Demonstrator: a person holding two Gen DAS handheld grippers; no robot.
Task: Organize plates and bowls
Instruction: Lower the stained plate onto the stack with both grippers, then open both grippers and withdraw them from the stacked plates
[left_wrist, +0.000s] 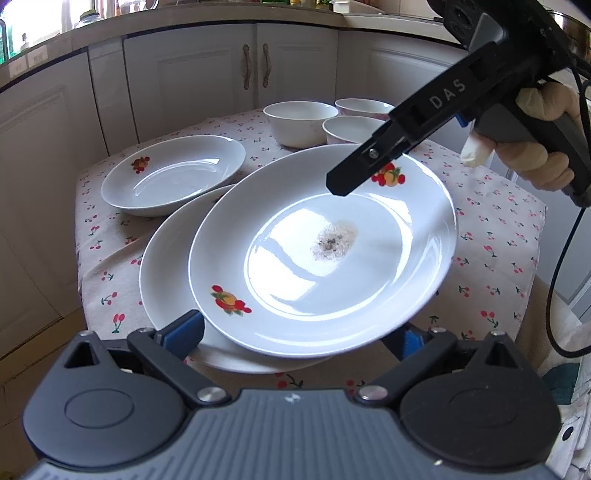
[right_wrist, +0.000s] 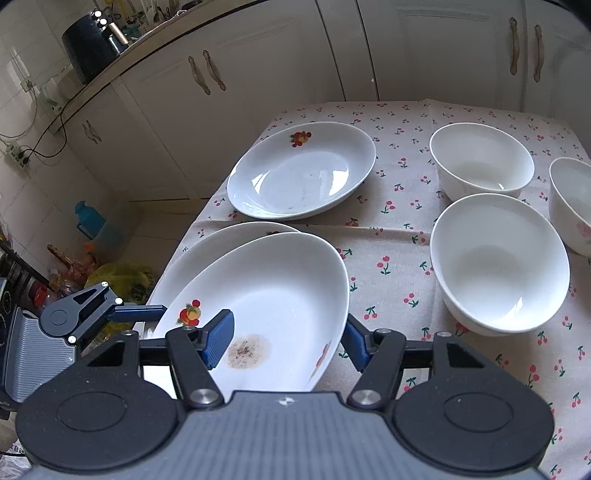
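White cabinets (right_wrist: 258, 74) fill the upper left, a dark pot (right_wrist: 92, 48) on their counter. The cherry-print surface (right_wrist: 406, 240) carries plates at centre, bowls (right_wrist: 498, 258) at right. The right gripper (right_wrist: 288, 339) fingers straddle the stained plate's (right_wrist: 280, 295) rim, seemingly clamped; the left gripper (left_wrist: 295, 332) fingers stand apart

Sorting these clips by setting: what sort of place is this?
Most likely a home kitchen: white cabinets under a cluttered countertop, and a small table with a cherry-print cloth holding plates and bowls.
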